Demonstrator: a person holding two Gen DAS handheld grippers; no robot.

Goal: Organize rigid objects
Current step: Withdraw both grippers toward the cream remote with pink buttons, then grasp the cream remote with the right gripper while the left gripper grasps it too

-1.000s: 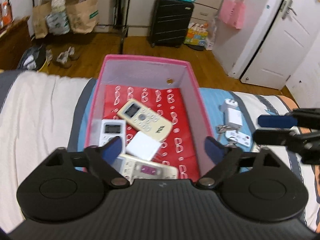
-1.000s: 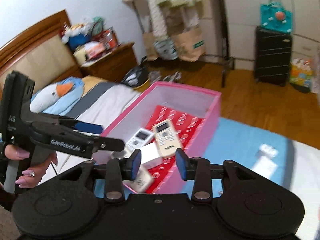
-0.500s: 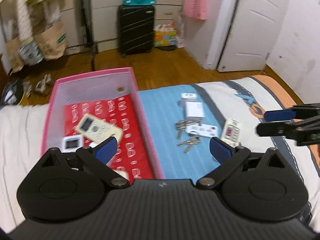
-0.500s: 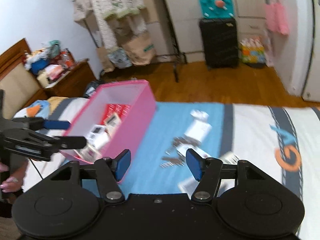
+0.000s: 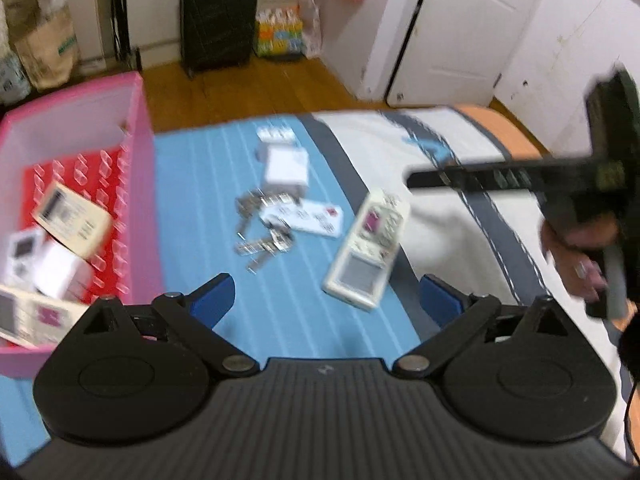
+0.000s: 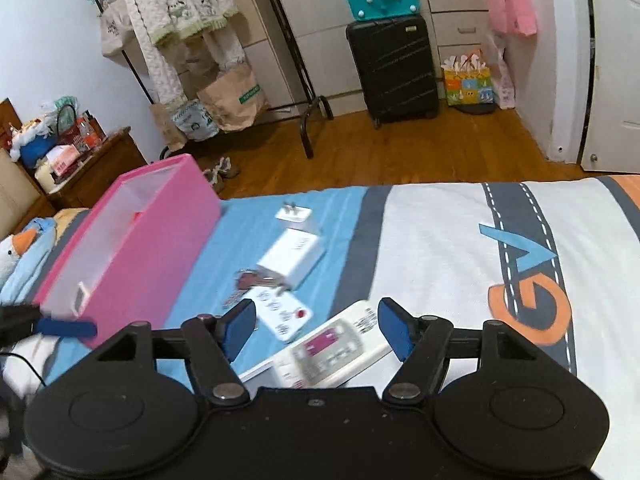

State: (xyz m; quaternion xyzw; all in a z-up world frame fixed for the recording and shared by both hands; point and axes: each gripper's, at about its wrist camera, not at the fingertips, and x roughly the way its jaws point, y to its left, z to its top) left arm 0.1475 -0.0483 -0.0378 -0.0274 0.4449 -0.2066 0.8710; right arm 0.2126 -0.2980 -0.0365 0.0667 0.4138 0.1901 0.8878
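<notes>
Approach to white remote control on bedspread, both claws empty.

My right gripper (image 6: 316,330) is opening its jaws, nothing clamped; the remote control (image 6: 320,350) lies flat at lower centre of the right view, part of it showing between my fingertips. My left gripper (image 5: 326,298) stands wide and unladen. The pink box (image 6: 132,248) sits at left. Judged light, stiff, smooth plastic, likely slippery: best taken across its narrow width at mid-body, clear of the keys (image 5: 260,236) nearby.

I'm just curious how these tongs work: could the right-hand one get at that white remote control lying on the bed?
Probably yes. The right gripper hangs just above the white remote control, its jaws opening with nothing between them, and nothing lies on top of the remote; the card beside it sits clear.
</notes>
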